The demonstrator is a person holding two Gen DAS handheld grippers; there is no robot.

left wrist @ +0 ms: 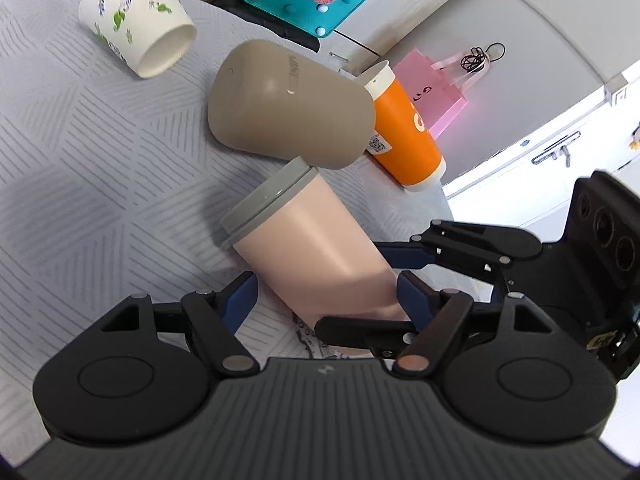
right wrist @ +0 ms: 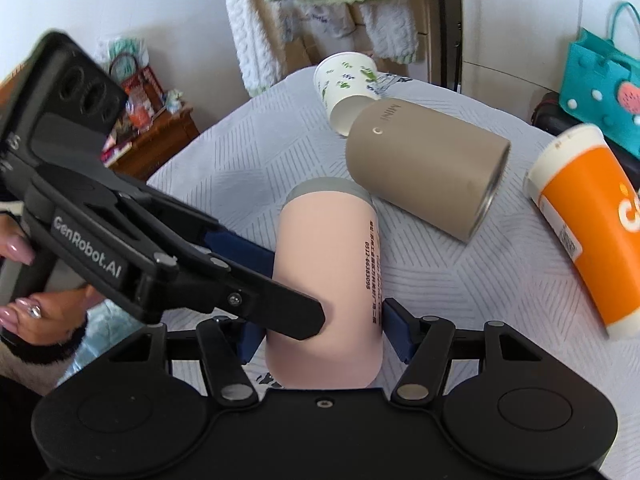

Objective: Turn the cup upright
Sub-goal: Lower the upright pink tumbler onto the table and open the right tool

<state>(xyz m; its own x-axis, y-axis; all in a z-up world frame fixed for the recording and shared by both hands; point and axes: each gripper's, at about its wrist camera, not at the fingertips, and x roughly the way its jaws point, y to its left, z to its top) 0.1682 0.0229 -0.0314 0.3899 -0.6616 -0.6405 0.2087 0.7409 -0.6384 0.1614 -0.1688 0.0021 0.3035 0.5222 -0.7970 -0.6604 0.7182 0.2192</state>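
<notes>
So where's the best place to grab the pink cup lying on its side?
Across the bare lower body of the pink cup, coming from its base end with one finger on each flank. The grey lid end is ridged and wider, while the smooth straight wall gives flat contact.

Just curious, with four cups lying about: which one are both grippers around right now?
The pale pink cup with the grey lid end. It lies between the fingers of both grippers; the tan cup, orange cup and printed paper cup lie apart, untouched.
</notes>
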